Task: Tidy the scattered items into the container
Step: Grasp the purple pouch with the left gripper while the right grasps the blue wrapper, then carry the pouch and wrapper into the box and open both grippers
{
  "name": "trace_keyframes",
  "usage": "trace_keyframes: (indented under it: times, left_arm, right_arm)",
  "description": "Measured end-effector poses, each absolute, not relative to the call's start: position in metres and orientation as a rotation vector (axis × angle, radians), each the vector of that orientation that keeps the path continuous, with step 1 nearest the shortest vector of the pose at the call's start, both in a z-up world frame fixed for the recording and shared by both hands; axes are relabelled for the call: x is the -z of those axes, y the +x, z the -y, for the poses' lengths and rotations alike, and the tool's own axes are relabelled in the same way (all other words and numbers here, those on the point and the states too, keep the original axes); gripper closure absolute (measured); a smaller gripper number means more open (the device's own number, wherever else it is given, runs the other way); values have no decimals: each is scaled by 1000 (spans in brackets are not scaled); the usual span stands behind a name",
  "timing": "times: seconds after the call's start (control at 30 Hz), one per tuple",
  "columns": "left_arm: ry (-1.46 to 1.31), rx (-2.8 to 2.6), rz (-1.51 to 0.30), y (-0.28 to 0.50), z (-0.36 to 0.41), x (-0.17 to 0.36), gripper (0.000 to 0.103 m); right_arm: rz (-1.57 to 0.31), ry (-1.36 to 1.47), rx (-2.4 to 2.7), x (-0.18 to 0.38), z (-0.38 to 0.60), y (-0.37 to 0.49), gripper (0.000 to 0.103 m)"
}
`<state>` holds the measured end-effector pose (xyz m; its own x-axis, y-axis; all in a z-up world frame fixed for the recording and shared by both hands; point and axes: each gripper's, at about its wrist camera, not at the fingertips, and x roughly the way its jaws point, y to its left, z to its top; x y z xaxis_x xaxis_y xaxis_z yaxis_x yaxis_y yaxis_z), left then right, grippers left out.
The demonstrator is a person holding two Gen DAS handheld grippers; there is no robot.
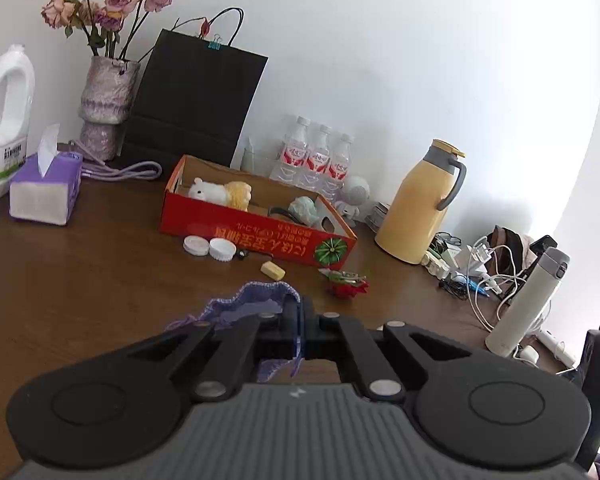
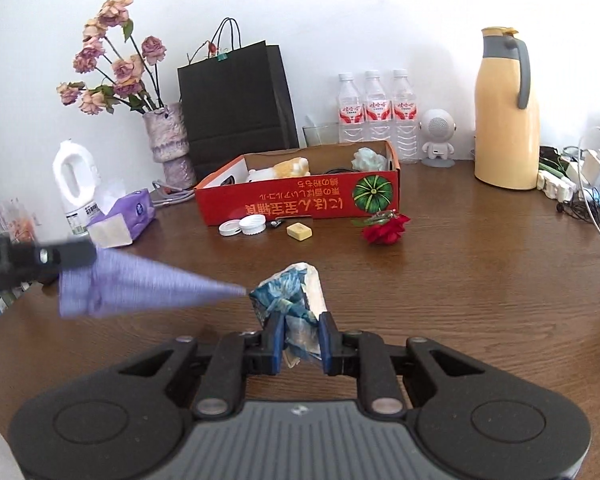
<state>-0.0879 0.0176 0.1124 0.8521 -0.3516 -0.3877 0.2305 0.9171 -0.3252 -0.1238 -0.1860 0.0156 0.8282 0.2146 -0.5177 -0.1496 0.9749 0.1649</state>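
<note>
A red cardboard box (image 1: 256, 236) stands on the brown table; it also shows in the right wrist view (image 2: 300, 200). It holds a plush toy (image 1: 220, 194) and a pale green item (image 1: 305, 209). My left gripper (image 1: 298, 312) is shut on a purple knitted cloth (image 1: 252, 300), seen motion-blurred in the right wrist view (image 2: 140, 288). My right gripper (image 2: 301, 332) is shut on a blue-and-white crumpled packet (image 2: 296, 296). In front of the box lie two white lids (image 2: 242, 226), a yellow block (image 2: 299, 231) and a red flower (image 2: 384, 230).
Against the wall stand a flower vase (image 2: 168, 140), a black paper bag (image 2: 236, 108), three water bottles (image 2: 376, 112), a yellow thermos jug (image 2: 506, 116) and a small white speaker (image 2: 438, 136). A tissue box (image 1: 46, 190), a detergent bottle (image 1: 6, 112), cables (image 1: 488, 268) and a white flask (image 1: 528, 300) flank the table.
</note>
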Motion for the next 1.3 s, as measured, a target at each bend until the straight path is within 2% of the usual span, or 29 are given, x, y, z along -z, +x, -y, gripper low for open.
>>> trace_keyframes:
  times: [0.2,0.37,0.57,0.77,0.9,1.07,1.1,1.17,1.2,1.23,1.3]
  left_arm:
    - [-201,302,-325,-28,-8,-156,101]
    - [-155,324,-294,62,5,-186,101]
    - [-117,267,-380,177,25,-182,101]
    - [-54,224,-493,253,48,-144,101]
    - [-69,241,-622,292,62,-115,101]
    - [-63,354,-827,321,80,-90,95]
    - [-66,372,-836,321,78,-93,92]
    - [-55,383,-861,322,70,-103,70]
    - [-41,386,-879,324,66,-107,50]
    - [-14,383,-897,325,63,-109,40]
    - [55,356,-942,330,56,-110,32]
  right_arm:
    - [-513,83,-199,-43,191,-79,86]
    - [-468,70,-173,-72,208,-3,86]
    - [-535,85,-173,-93,216,109,86]
    - [-651,105,-169,-104,215,202,86]
    - [-786,89,-153,-90,213,256,86]
    - [-969,111,-108,-59,222,312,84]
    - [-1001,99,-97,-53,221,320,81]
    - [-1062,69,-86,-41,218,329,78]
    - [-1089,55,-90,-37,215,332,77]
    - [-1114,50,-96,-35,214,336,76]
    - [-1147,59,-97,-33,215,343,68]
